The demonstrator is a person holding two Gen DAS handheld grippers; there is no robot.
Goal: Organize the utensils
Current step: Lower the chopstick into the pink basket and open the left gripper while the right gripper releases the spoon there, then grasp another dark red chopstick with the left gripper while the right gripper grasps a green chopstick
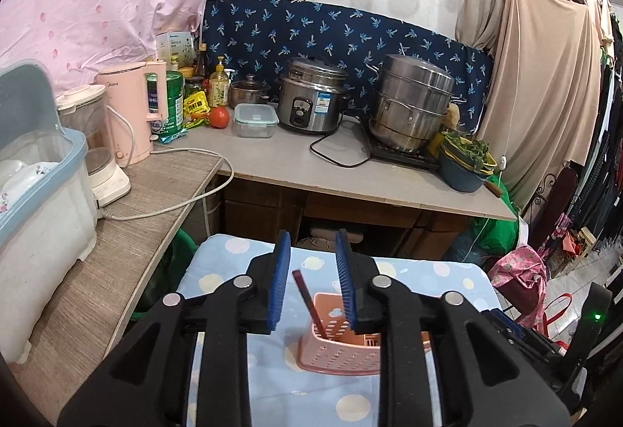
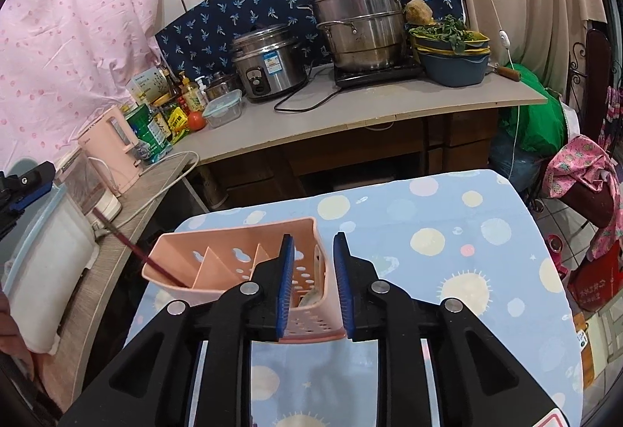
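Right wrist view, dotted blue tablecloth (image 2: 447,271), pink utensil caddy (image 2: 241,255), cluttered kitchen counter (image 2: 350,108), both tools wide, empty

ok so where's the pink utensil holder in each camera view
Left wrist: the holder sits low at centre on the dotted cloth, partly behind the left gripper, whose jaws are open.
Right wrist: the holder is left of centre and low, with the open right gripper at its right end.
Shared landmark: the dark red chopstick leaning out of the holder's left compartment.
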